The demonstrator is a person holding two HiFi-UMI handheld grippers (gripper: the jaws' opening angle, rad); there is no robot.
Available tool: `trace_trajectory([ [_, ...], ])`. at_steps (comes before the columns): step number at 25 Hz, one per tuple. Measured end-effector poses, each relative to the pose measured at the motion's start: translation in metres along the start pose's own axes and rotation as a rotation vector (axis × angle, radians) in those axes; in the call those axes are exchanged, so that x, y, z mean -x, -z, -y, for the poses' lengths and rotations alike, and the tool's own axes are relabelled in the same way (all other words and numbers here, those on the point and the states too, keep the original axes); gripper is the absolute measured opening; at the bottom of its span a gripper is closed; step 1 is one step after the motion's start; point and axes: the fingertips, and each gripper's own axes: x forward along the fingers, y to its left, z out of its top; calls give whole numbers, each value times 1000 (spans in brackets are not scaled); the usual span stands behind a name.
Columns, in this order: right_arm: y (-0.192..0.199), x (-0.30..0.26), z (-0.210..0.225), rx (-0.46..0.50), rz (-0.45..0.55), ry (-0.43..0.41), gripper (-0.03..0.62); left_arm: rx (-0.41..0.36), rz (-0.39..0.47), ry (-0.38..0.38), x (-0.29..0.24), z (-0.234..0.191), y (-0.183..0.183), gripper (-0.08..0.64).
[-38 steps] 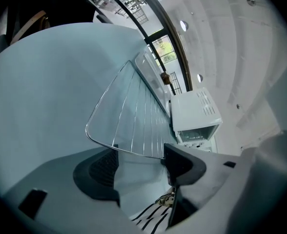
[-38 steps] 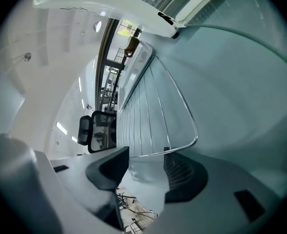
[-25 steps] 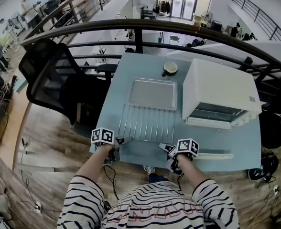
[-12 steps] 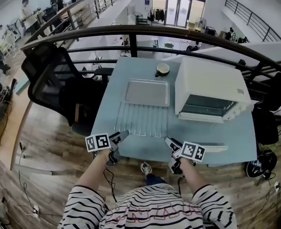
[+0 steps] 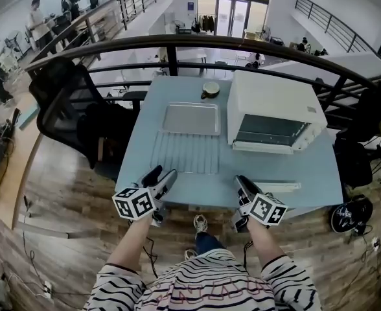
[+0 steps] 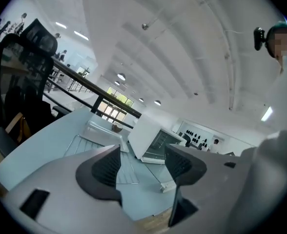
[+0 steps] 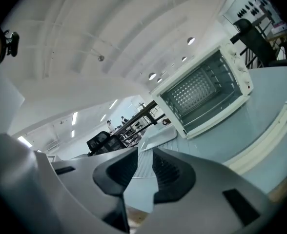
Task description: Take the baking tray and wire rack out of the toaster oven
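Note:
The baking tray [image 5: 190, 118] lies on the pale blue table [image 5: 307, 167], left of the white toaster oven [image 5: 271, 118]. The wire rack [image 5: 185, 153] lies flat just in front of the tray. Both are outside the oven, whose front stands uncovered [image 7: 204, 94]. My left gripper [image 5: 161, 175] hovers at the table's near edge, open and empty, close to the rack's near left corner. My right gripper [image 5: 242, 185] hovers near the front edge too; its jaws have just been closing to a narrow gap with nothing between them. The left gripper view also shows the rack [image 6: 92, 145] and tray [image 6: 102, 128].
A cup [image 5: 210, 89] stands behind the tray. A long white strip [image 5: 276, 187] lies by the table's front edge, right of my right gripper. A black office chair [image 5: 74, 102] stands left of the table, and a dark railing [image 5: 177, 44] runs behind it.
Both grippers have lifted off the table's near edge, come back toward me and rolled. The right jaws have narrowed. Tray, rack and oven lie as before.

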Motion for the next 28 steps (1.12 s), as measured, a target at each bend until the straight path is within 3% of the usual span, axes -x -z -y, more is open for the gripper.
trace_trajectory([
  [5,-7,21,-19,41,46,-38,71,-73,66,10,14,34,-6,261],
  [11,-20,41,-26,80,94,-48,61,-84,124,54,24,76,-7,197],
  [18,-29,64,-17,70,86,-91,49,-133,214,-26,25,112,6,59],
  [28,-18,104,3,102,2,-164,34,-164,247,-100,22,161,54,31],
])
